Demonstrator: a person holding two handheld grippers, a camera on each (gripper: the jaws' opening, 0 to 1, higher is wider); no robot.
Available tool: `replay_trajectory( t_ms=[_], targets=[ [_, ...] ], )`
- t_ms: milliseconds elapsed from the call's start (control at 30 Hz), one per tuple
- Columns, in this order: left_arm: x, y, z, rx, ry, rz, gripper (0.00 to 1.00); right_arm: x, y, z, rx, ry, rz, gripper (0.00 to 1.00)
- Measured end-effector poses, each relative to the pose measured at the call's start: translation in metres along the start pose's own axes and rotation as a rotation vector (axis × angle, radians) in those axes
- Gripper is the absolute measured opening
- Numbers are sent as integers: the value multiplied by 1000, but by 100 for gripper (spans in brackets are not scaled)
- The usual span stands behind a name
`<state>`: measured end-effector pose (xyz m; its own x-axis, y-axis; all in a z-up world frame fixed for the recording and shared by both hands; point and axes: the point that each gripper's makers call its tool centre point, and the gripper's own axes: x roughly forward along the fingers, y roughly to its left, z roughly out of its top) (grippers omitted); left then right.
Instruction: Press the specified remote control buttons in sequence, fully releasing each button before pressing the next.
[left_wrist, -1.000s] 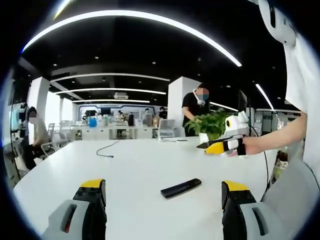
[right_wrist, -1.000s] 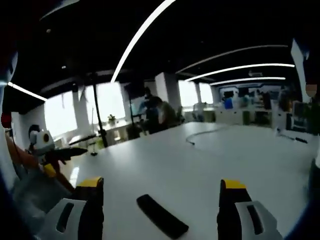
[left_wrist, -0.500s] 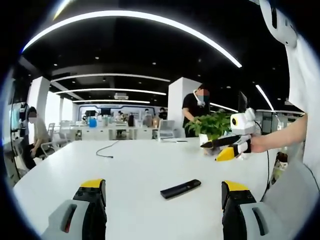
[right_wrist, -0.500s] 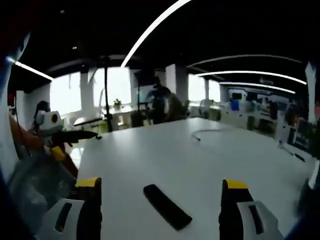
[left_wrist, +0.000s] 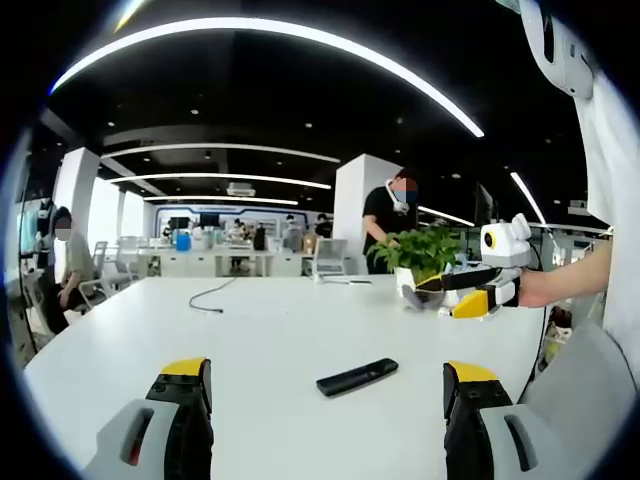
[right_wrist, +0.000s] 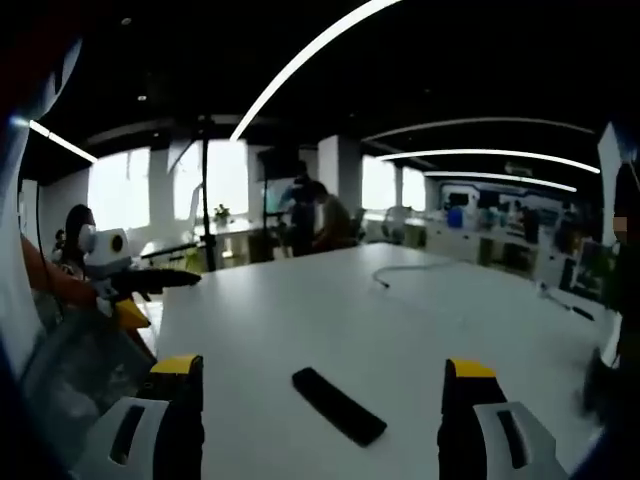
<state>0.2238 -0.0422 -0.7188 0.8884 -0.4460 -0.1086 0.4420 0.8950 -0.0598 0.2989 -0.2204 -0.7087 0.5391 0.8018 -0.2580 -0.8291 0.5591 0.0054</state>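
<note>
Both grippers sit with fingers spread wide and empty: left gripper (left_wrist: 322, 400), right gripper (right_wrist: 322, 400). The black remote (left_wrist: 357, 376) lies flat on the white tabletop (left_wrist: 260, 330), ahead of the left fingers and nearer the right-hand one; in the right gripper view it sits between and just ahead of the fingers. A white pot (left_wrist: 408, 279) holding a green plant (left_wrist: 420, 250) stands far beyond the remote, with a dark cable (left_wrist: 207, 297) ahead of the left-hand finger.

White table (left_wrist: 270, 330), black remote control (left_wrist: 357, 377), dark cable (left_wrist: 208, 298)
</note>
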Motion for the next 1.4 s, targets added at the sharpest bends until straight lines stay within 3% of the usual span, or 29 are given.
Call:
replay_trajectory(
  t_ms=[200,467,900,1400],
  targets=[
    [0,0,0,1,3,1,100,-13,-1,6,17,-21,-45,99],
    [0,-1,-3,8,14,-5,100,-27,10,6,20,-17,-53,99],
    [0,-3,-4,16,20,-9,100,-51,13,-5,31,8,-132,99],
    [-1,-3,-2,34,18,0,100,-60,38,-24,55,47,-145,99]
  ],
)
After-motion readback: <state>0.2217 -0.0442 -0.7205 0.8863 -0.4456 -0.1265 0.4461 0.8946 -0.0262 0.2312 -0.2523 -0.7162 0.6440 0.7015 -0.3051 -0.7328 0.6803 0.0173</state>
